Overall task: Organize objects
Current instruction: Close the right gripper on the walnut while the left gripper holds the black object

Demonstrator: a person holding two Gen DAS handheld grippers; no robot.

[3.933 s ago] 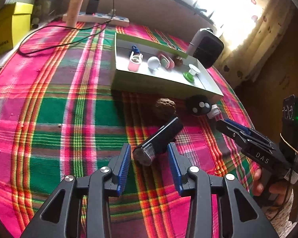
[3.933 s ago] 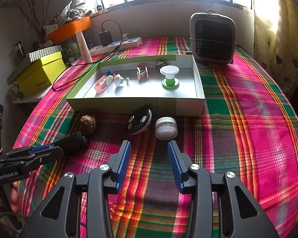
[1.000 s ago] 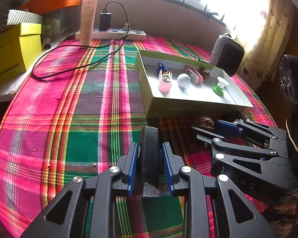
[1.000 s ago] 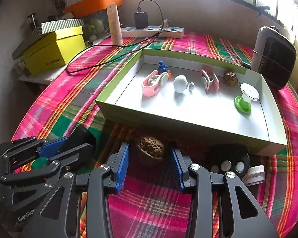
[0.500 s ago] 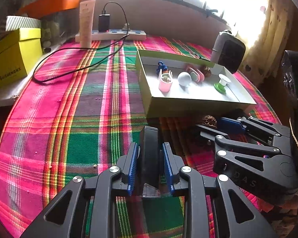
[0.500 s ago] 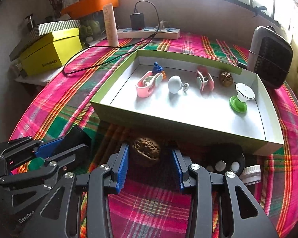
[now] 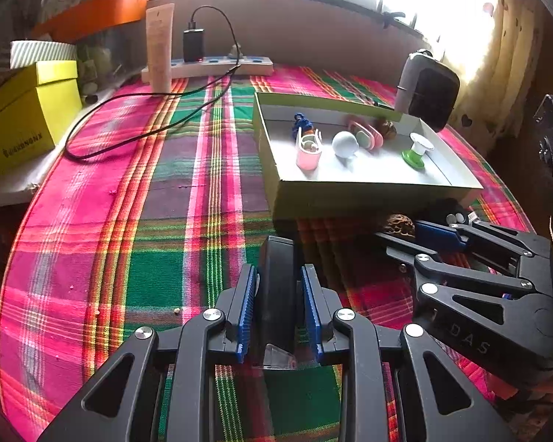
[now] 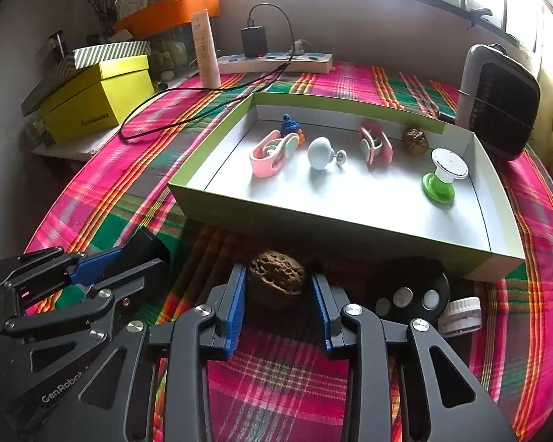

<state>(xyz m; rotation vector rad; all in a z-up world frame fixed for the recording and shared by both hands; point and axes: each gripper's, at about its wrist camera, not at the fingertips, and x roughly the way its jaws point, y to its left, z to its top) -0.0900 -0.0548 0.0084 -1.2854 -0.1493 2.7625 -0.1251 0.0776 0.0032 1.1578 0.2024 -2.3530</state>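
Wrinkled brown walnut (image 8: 276, 274) on the plaid tabletop (image 8: 276, 397) just before the tray (image 8: 350, 226), black oblong case (image 7: 276, 294) lying lengthwise, black disc with round buttons (image 8: 409, 294) beside a small white-lidded jar (image 8: 461, 316), tray holding pink clips, white knob, second walnut, green-and-white spool

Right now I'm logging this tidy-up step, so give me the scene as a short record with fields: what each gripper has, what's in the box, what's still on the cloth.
left gripper: shut on black case
right gripper: jaws have just been closing around walnut; small gaps at both pads, not gripped yet
box: holds pink clip, white knob, second pink clip, another walnut, green and white spool, blue knitted bit
on cloth, in front of box: black disc, white jar
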